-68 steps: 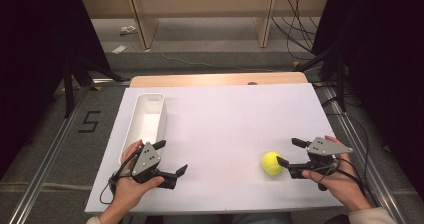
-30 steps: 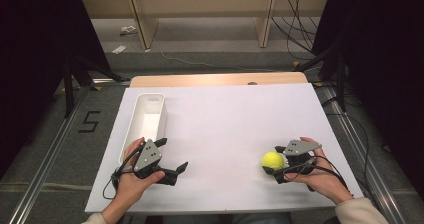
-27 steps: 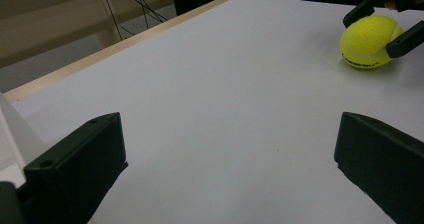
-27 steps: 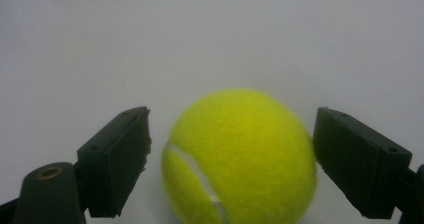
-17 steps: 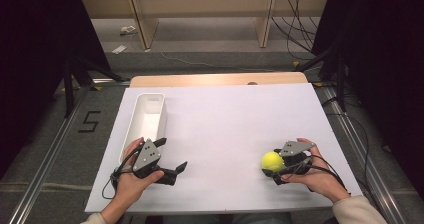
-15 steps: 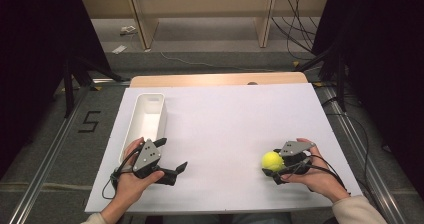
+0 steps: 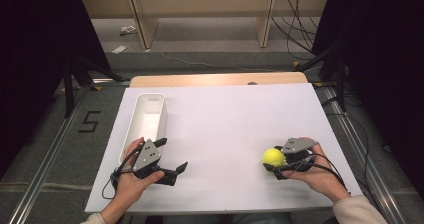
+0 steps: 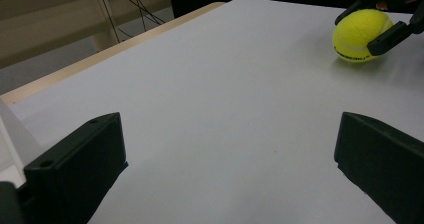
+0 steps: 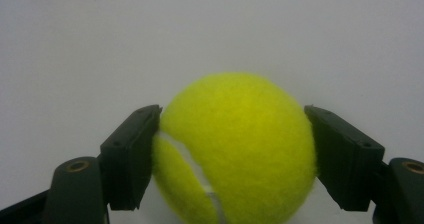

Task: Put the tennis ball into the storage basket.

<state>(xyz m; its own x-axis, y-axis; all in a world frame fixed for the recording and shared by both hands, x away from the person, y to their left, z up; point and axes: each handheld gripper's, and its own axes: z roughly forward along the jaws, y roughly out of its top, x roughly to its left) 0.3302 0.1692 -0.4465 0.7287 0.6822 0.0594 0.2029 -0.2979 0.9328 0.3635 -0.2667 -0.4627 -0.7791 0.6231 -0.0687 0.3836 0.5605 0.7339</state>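
High view: tennis ball (image 7: 273, 157) on white tabletop (image 7: 235, 119), near right edge, between jaws of right claw (image 7: 276, 162); left claw (image 7: 172, 158) spread wide, holding nothing, just beside white bin (image 7: 150, 115)

Left gripper view: ball (image 8: 361, 35) far off, a dark jaw on either side

Right gripper view: both jaws pressed against ball (image 9: 237, 149) at its widest, so gripping it. Judged best: squeeze evenly, lift straight up, avoid twisting; fuzzy round surface likely to roll out otherwise

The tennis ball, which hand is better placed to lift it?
The right. The right gripper already has its jaws closed on both sides of the tennis ball; the left gripper sits open, far across the table.
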